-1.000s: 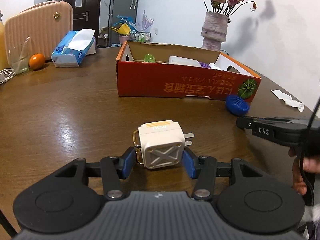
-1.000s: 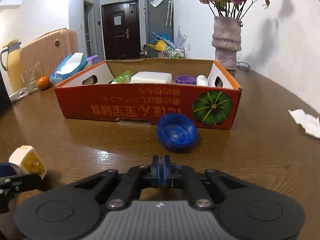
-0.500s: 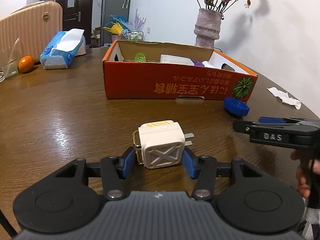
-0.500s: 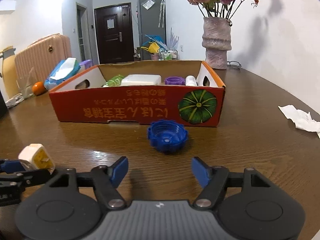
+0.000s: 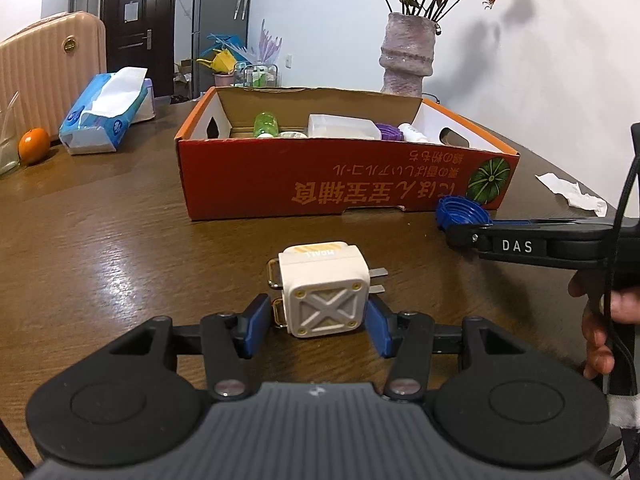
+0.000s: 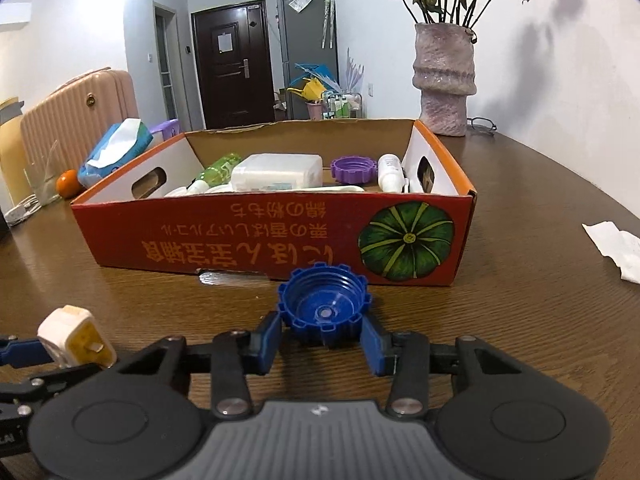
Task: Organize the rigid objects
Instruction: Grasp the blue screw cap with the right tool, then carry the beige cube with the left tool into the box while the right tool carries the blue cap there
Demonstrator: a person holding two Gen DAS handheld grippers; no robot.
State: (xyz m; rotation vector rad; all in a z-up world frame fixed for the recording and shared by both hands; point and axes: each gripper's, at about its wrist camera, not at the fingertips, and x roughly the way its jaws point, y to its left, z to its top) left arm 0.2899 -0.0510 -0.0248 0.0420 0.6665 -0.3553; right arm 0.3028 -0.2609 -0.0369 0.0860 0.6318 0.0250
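An orange cardboard box [image 6: 224, 236] fills mid-frame and already holds a green bottle [image 6: 218, 166], a white case [image 6: 276, 172], a purple cap [image 6: 354, 169] and a small white bottle [image 6: 390, 172]. Two items are left outside it. At lower centre of its own view, the right gripper [image 6: 322, 338] has just been closing and its pads now press a blue cap [image 6: 323, 308]. The left gripper [image 5: 322, 322] clamps a white plug adapter [image 5: 324, 292], lower centre of its view. Neither is boxed yet.

White cube charger [image 5: 324, 290] off the table; blue ridged cap [image 6: 323, 309] open-side up.
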